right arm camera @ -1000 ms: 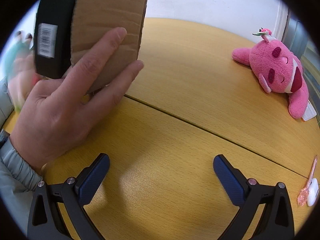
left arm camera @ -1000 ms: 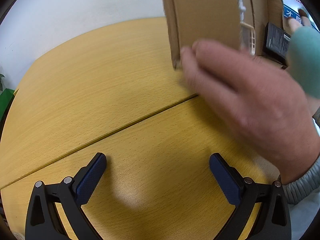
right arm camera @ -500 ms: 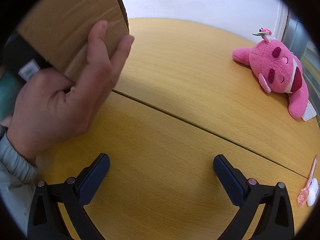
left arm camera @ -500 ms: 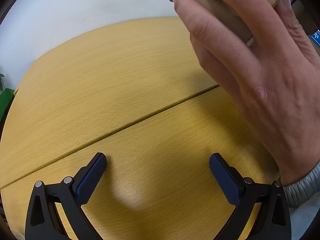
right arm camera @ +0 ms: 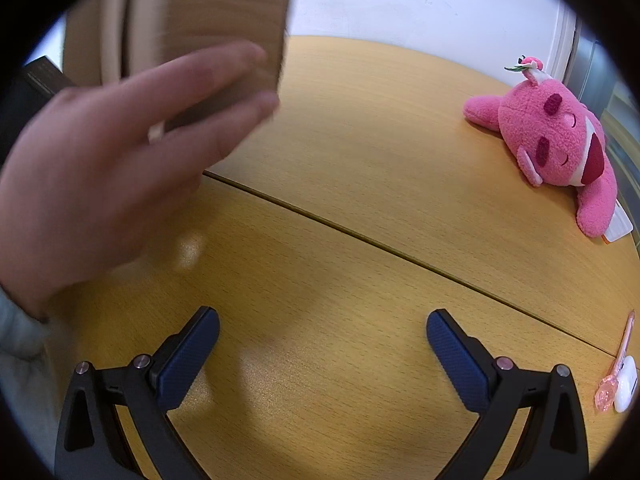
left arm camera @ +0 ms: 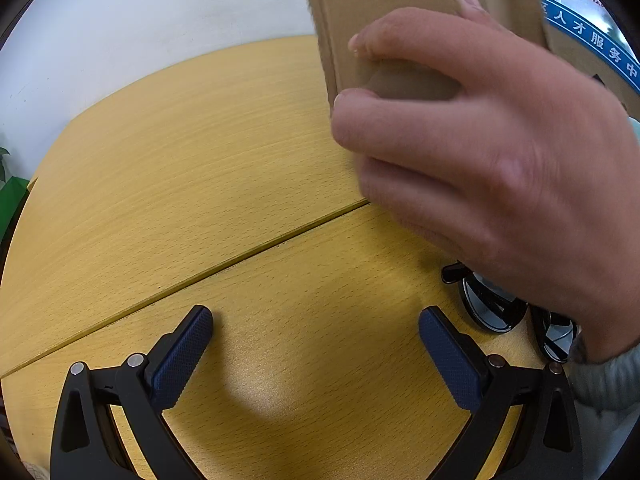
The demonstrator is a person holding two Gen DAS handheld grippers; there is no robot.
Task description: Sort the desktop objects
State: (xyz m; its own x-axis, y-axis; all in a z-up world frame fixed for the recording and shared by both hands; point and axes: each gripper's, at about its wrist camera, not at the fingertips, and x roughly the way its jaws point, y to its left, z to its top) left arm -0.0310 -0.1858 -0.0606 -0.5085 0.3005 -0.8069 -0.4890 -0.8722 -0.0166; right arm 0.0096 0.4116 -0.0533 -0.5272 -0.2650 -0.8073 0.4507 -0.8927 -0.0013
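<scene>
Both tongs rest low over the near edge of the worktop (left arm camera: 168, 184), and neither grips anything: the left tongs (left arm camera: 316, 344) and the right tongs (right arm camera: 322, 346) each stand with jaws spread wide over bare wood. Just beyond the left tongs, toward its right side, a pair of black sunglasses (left arm camera: 492, 308) lies flat on the worktop, partly covered by a bare hand (left arm camera: 500, 168). That hand grips a cardboard box (left arm camera: 380, 20) held upright and, as far as can be judged, clear of the surface; its contents are not visible. Farther off, near the far right edge of the worktop, a pink plush toy (right arm camera: 560, 140) lies on its back, long axis running toward the right edge. It lies forward and right of the right tongs, which is judged the nearer tool. A pink hair clip (right arm camera: 616, 364) lies at the near right edge.
</scene>
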